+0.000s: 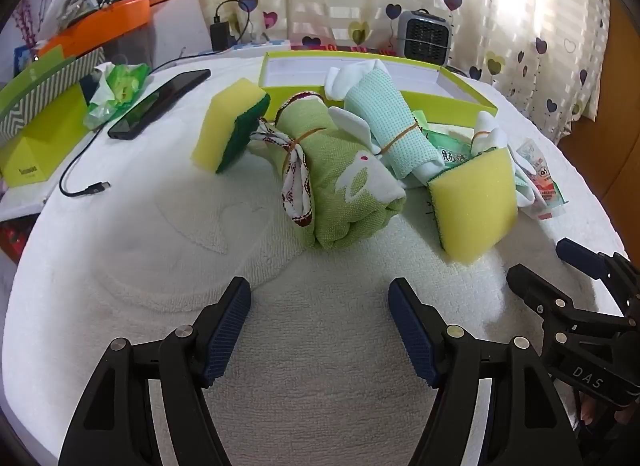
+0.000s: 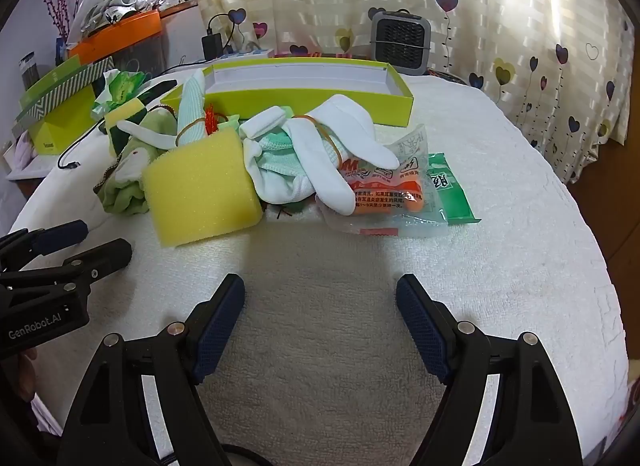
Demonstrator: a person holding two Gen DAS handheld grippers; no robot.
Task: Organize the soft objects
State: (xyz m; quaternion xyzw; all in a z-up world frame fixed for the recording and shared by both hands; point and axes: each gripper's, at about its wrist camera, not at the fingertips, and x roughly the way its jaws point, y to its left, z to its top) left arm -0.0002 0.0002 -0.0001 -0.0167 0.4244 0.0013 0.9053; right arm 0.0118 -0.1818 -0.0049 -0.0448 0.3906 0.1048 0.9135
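Observation:
A pile of soft things lies on the white towel (image 1: 160, 266). In the left wrist view a rolled green cloth (image 1: 340, 181) bound with a rubber band sits in the middle, a mint cloth roll (image 1: 384, 117) behind it, and a yellow-green sponge on each side (image 1: 230, 123) (image 1: 474, 205). My left gripper (image 1: 320, 330) stands open over bare towel in front of the green roll. In the right wrist view the near sponge (image 2: 200, 193), white socks (image 2: 332, 153) and an earplug packet (image 2: 400, 193) lie ahead of my open right gripper (image 2: 320, 326).
An open lime-green box (image 2: 304, 85) stands behind the pile. A black phone (image 1: 160, 103) with a cable, green tissues (image 1: 116, 89) and more boxes sit at the left. A small grey fan (image 2: 400, 41) stands by the curtain. The right gripper (image 1: 568, 286) shows at the left view's right edge.

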